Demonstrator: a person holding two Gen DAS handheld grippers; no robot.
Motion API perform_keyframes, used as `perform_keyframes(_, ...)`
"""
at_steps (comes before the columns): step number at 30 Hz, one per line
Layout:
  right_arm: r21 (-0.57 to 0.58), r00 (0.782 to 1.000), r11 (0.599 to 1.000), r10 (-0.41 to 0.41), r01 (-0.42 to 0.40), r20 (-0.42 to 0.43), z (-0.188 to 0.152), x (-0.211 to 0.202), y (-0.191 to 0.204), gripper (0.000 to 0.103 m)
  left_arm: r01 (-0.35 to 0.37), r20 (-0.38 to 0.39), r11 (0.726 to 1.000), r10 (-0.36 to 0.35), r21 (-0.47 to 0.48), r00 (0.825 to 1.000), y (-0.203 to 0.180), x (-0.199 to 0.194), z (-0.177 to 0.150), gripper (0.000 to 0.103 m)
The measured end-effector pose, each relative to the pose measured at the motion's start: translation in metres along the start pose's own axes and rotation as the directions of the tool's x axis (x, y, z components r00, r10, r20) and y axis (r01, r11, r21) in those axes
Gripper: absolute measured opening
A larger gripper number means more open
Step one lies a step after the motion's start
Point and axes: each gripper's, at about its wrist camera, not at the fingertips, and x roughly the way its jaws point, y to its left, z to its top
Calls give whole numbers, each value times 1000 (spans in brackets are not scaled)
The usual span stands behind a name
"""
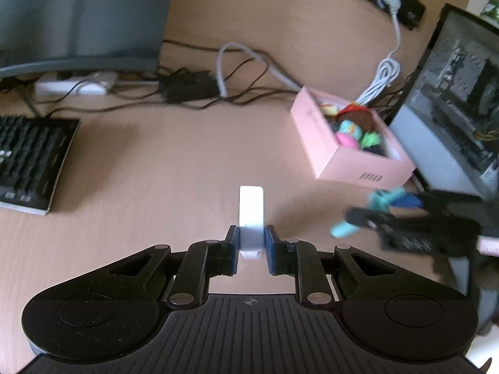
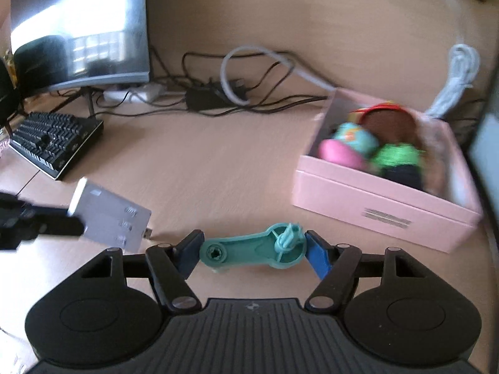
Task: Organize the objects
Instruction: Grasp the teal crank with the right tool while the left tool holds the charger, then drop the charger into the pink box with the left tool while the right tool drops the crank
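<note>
My left gripper [image 1: 251, 237] is shut on a flat white USB hub [image 1: 251, 215], held edge-on above the desk; in the right wrist view the hub [image 2: 109, 218] shows at the left. My right gripper [image 2: 252, 244] is shut on a teal plastic crank-shaped toy [image 2: 249, 247], held lengthwise between the pads; it appears blurred in the left wrist view [image 1: 368, 215]. An open pink box [image 1: 352, 168] holding several colourful toys stands at the right; in the right wrist view the box [image 2: 383, 208] is just ahead to the right.
A black keyboard [image 1: 31, 159] lies at the left under a monitor [image 1: 81, 18]. Tangled cables and a power brick [image 1: 190, 88] run along the back. A PC case [image 1: 452, 103] stands right of the box.
</note>
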Motion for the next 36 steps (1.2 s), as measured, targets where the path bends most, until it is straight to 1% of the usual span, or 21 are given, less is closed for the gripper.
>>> perform_keyframes(2, 6, 999, 999, -35, 35, 17, -6, -23, -11, 71, 42, 14, 999, -42, 21, 999, -7, -2, 9, 20)
perform_keyframes(6, 48, 994, 994, -102, 100, 29, -17, -60, -35, 71, 118, 18, 987, -121, 110, 993, -32, 0, 28, 20)
perform_keyframes(12, 156, 982, 970, -188, 184, 12, -36, -90, -66, 71, 234, 13, 954, -240, 189, 971, -81, 14, 59, 20)
perform_keyframes(15, 195, 976, 958, -216, 210, 8, -46, -99, -74, 70, 264, 21, 941, -274, 210, 961, -104, 24, 80, 20)
perform_keyframes(17, 214, 973, 951, -230, 223, 10, -52, -107, -79, 71, 258, 36, 938, -273, 230, 961, -117, 32, 94, 20)
perform_keyframes(22, 248, 967, 938, -255, 244, 14, -61, -115, -93, 70, 221, 80, 938, -250, 265, 965, -134, 64, 140, 20)
perform_keyframes(24, 268, 967, 932, -254, 243, 9, -61, -114, -100, 70, 198, 103, 941, -234, 275, 967, -139, 79, 161, 20)
perform_keyframes(26, 286, 967, 927, -254, 242, 5, -61, -111, -105, 70, 160, 134, 945, -205, 286, 970, -145, 99, 182, 20)
perform_keyframes(29, 299, 967, 922, -256, 245, -1, -62, -107, -111, 70, 113, 160, 942, -170, 315, 972, -156, 134, 204, 20)
perform_keyframes(31, 310, 967, 919, -255, 245, -6, -62, -104, -115, 70, 98, 152, 933, -159, 345, 976, -165, 161, 209, 20)
perform_keyframes(32, 314, 966, 917, -257, 247, -11, -63, -101, -116, 70, 108, 135, 933, -162, 342, 977, -168, 175, 210, 20)
perform_keyframes(34, 320, 966, 914, -259, 251, -19, -63, -99, -119, 70, 153, 72, 944, -181, 292, 981, -171, 200, 208, 21)
perform_keyframes(35, 322, 966, 913, -259, 252, -20, -63, -98, -120, 70, 174, 40, 952, -189, 251, 981, -171, 210, 206, 20)
perform_keyframes(36, 322, 966, 913, -258, 250, -19, -63, -96, -121, 70, 191, 23, 958, -200, 216, 979, -170, 214, 203, 20)
